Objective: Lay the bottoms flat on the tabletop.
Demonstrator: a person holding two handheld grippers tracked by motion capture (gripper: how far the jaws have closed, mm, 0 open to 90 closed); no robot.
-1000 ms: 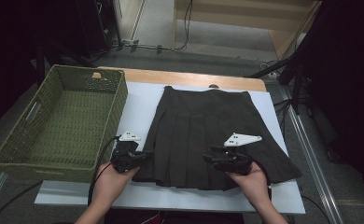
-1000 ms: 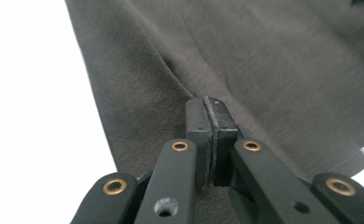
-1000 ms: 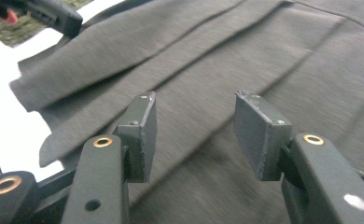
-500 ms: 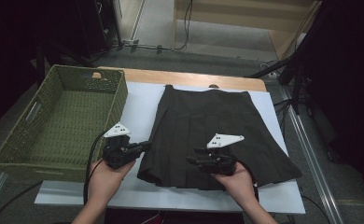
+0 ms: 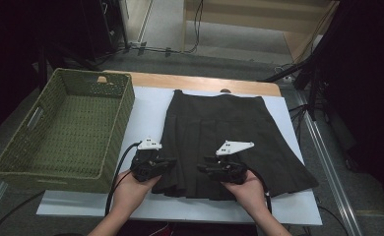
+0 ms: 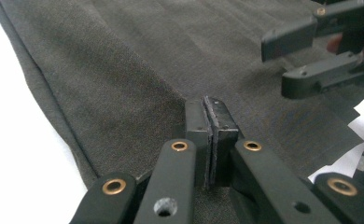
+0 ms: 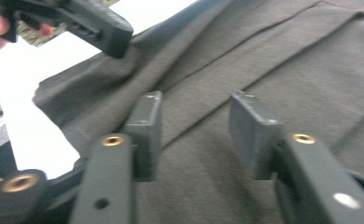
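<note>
A dark pleated skirt (image 5: 229, 128) lies flat on a white sheet (image 5: 145, 113), waistband at the far end. My left gripper (image 5: 169, 161) sits at the skirt's near left edge. In the left gripper view it (image 6: 210, 133) is shut, pads pressed together just over the cloth (image 6: 124, 70), and I see no fabric between them. My right gripper (image 5: 203, 169) hovers over the near middle of the skirt, pointing left toward the other gripper. Its jaws (image 7: 196, 126) stand open and have just been closing, with a fold of skirt (image 7: 287, 56) under the gap and the pads not pressing on it.
A green woven basket (image 5: 118, 128) stands at the left, close to the left hand. The wooden table edge (image 5: 200, 83) runs behind the sheet. Cables (image 5: 118, 169) trail from both grippers toward the person. A metal rail (image 5: 328, 167) runs along the right.
The right hand has slid left over the skirt's near part. The left hand swung out toward the basket and came back right to the skirt's edge.
</note>
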